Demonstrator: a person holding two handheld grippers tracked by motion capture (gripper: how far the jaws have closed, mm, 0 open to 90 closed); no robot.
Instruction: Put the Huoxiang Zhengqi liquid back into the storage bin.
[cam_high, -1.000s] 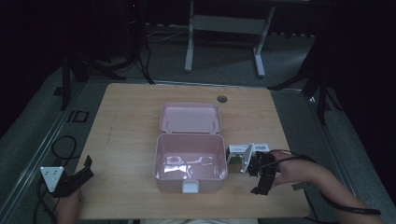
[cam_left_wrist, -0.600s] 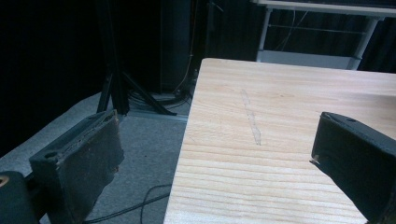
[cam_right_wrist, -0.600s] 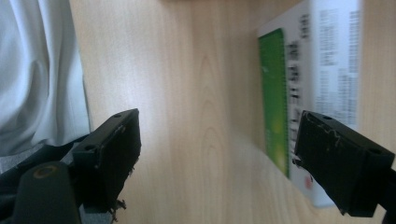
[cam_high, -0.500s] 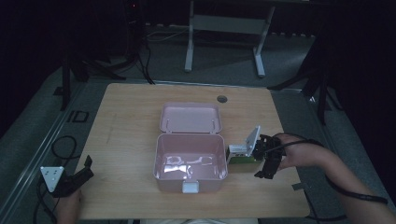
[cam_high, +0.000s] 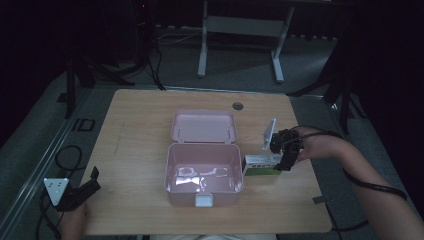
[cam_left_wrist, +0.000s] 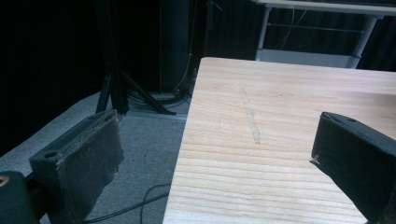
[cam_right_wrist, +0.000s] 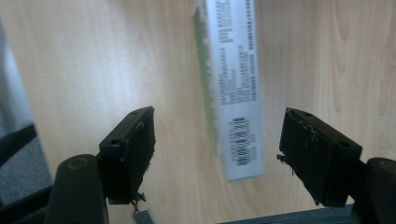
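Observation:
An open pink box (cam_high: 202, 172) stands mid-table, its lid (cam_high: 202, 125) laid back toward the far side. A small green and white carton (cam_high: 260, 165) lies flat against the box's right wall. My right gripper (cam_high: 283, 161) hovers over the carton's right end, pointing down, its grey plate tilted up. In the right gripper view the carton's white barcode face (cam_right_wrist: 233, 93) lies between and beyond the jaws, and the right gripper (cam_right_wrist: 217, 154) is open, touching nothing. My left gripper (cam_high: 92, 181) rests open at the table's near left corner; the left gripper (cam_left_wrist: 212, 154) holds nothing.
The wooden table (cam_high: 135, 130) has a round grommet hole (cam_high: 238, 106) near its far edge. A cable (cam_high: 370, 185) trails from the right gripper over the forearm. Off the left edge, grey floor (cam_left_wrist: 140, 140) and a dark stand leg (cam_left_wrist: 109, 70).
The right gripper has moved away from the near edge toward the far side and turned, so its grey plate now stands upright. Carton, pink box and left gripper have stayed put.

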